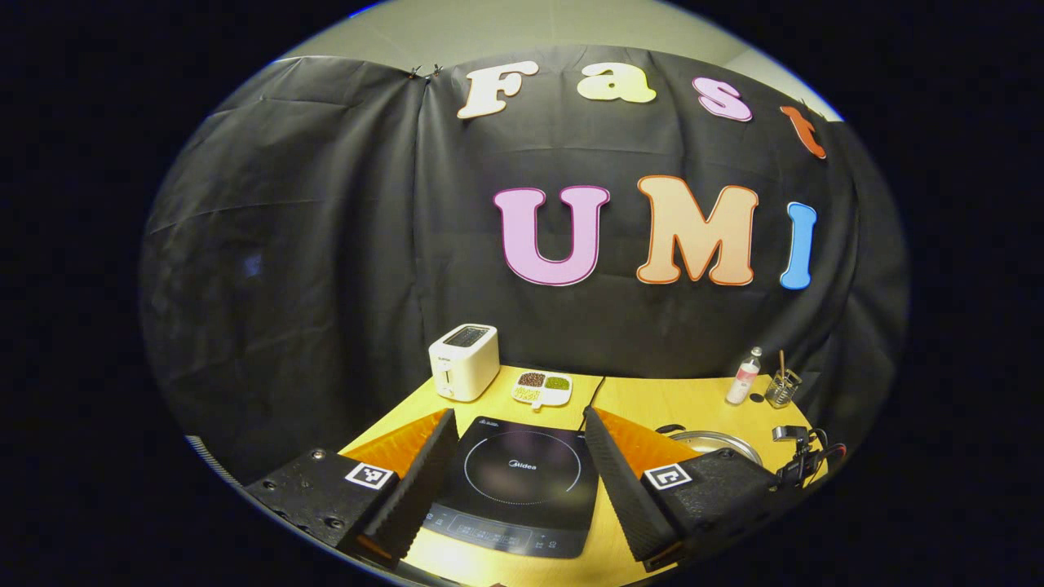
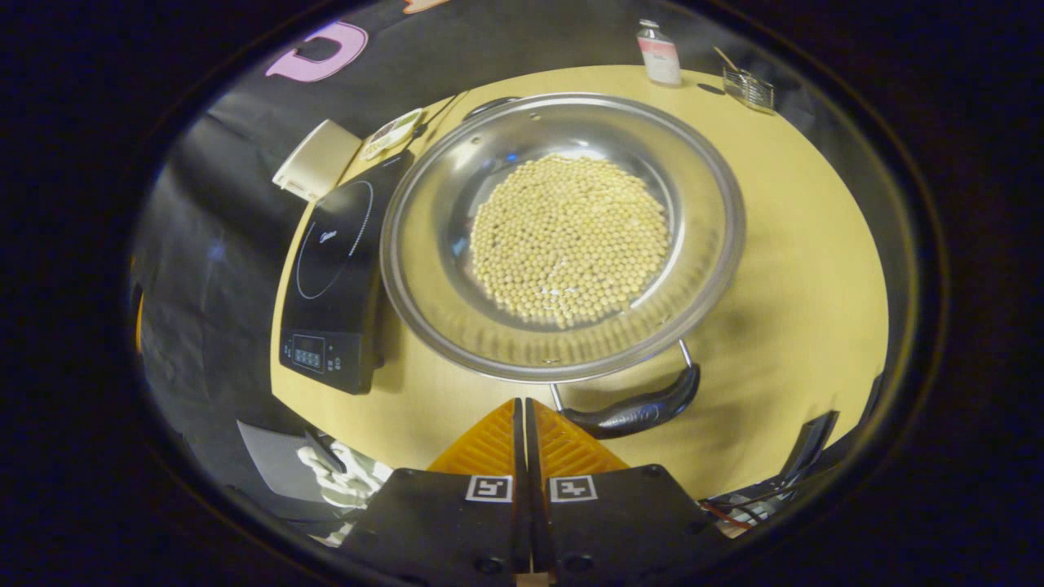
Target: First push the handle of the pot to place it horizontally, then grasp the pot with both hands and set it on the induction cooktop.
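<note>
A wide steel pot [image 2: 563,236] holding several pale beans stands on the yellow table, just right of the black induction cooktop [image 2: 334,269]. Its near black handle [image 2: 636,412] lies just ahead and right of my right gripper [image 2: 522,403], which is shut with nothing between its fingers. A far handle [image 2: 489,106] shows at the rim's back. In the left gripper view my left gripper [image 1: 518,416] stands open above the cooktop [image 1: 518,481], and the pot's rim [image 1: 718,443] peeks out beyond its right finger.
A white toaster [image 1: 463,361] and a small divided dish [image 1: 542,387] stand behind the cooktop. A bottle [image 1: 744,377] and a wire holder [image 1: 781,388] sit at the table's back right corner. Cables and a small device [image 1: 795,456] lie at the right edge.
</note>
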The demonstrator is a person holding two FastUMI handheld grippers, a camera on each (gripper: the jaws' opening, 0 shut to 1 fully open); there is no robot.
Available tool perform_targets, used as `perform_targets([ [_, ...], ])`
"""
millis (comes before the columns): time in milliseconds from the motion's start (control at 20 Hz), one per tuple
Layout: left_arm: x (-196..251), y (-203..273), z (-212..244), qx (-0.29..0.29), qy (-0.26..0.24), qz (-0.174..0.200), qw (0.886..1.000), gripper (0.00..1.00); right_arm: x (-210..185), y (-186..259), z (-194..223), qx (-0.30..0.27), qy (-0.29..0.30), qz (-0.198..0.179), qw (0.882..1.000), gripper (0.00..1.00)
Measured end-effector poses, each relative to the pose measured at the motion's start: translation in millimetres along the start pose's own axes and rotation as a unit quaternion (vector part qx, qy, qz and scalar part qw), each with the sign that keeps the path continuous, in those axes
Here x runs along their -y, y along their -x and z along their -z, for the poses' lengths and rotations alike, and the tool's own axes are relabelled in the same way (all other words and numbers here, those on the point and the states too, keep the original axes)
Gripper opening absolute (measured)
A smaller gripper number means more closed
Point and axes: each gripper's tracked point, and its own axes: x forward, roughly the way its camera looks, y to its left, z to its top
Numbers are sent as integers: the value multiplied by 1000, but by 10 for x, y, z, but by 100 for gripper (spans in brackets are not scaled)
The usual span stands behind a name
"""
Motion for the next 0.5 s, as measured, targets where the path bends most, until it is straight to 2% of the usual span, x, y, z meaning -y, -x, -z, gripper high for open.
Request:
perform_targets([
  [50, 28, -3, -7, 1, -1, 2, 1000, 96, 75, 7, -3, 2, -1, 8, 1000, 0],
  [100, 59, -5, -17, 2, -3, 5, 1000, 93, 147, 23, 1, 4, -4, 16, 1000, 3],
  [150, 76, 0, -14, 2, -4, 6, 1000, 96, 225, 29, -24, 7, -8, 22, 1000, 3],
  [250, 125, -5, -1, 0, -5, 9, 1000, 96, 350, 60, -91, 16, -23, 28, 999, 3],
  [300, 140, -10, 6, -3, -5, 11, 1000, 96, 399, 67, -117, 20, -33, 28, 999, 0],
  [400, 181, -20, 29, -8, -6, 14, 1000, 96, 514, 76, -194, 25, -51, 32, 998, 2],
  [450, 190, -19, 41, -10, -6, 14, 1000, 96, 587, 84, -242, 29, -57, 37, 997, 0],
  [500, 198, -30, 36, -11, -7, 13, 1000, 96, 627, 102, -270, 32, -65, 39, 997, 3],
])
